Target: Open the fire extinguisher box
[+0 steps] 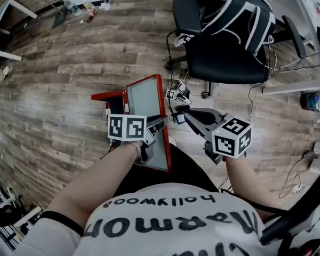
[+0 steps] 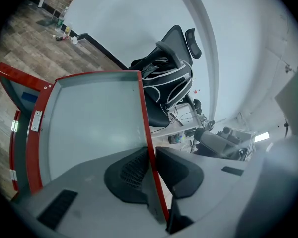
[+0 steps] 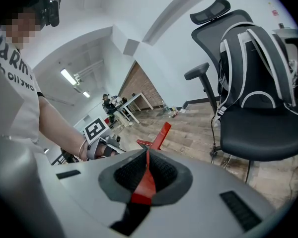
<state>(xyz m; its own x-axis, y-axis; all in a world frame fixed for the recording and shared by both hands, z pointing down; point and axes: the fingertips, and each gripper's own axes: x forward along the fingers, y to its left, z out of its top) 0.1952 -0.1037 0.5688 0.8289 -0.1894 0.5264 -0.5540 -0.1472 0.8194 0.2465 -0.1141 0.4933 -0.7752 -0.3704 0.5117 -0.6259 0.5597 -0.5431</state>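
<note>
The fire extinguisher box [image 1: 111, 96] stands on the floor near the office chair [image 1: 224, 57], its door [image 2: 94, 118] swung open. The left gripper [image 2: 151, 170] and right gripper [image 3: 145, 175] both have their fingers pinching the door's red frame. The risk is that 2 uneven pulls could twist the hinge or tip the box away from the chair.

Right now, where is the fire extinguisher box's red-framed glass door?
In the head view's centre, the door stands open, clamped by the left gripper and the right gripper, near the black office chair.
</note>
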